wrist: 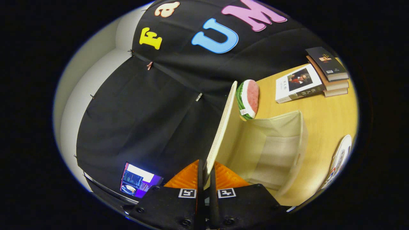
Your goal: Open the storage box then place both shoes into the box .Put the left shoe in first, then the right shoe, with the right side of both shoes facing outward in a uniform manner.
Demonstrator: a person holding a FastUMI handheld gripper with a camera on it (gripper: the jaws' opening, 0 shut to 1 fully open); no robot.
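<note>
The tool (206, 172) is clamped on the raised lid (222, 127) of the storage box (287, 150), which stands open and empty on the surface (326, 115). Opening looks nearly done; both shoes remain to be placed.

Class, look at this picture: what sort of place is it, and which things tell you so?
Probably a staged recording booth: black cloth wall, wooden table with books, a toy watermelon slice, and a storage box whose lid the gripper pinches.
</note>
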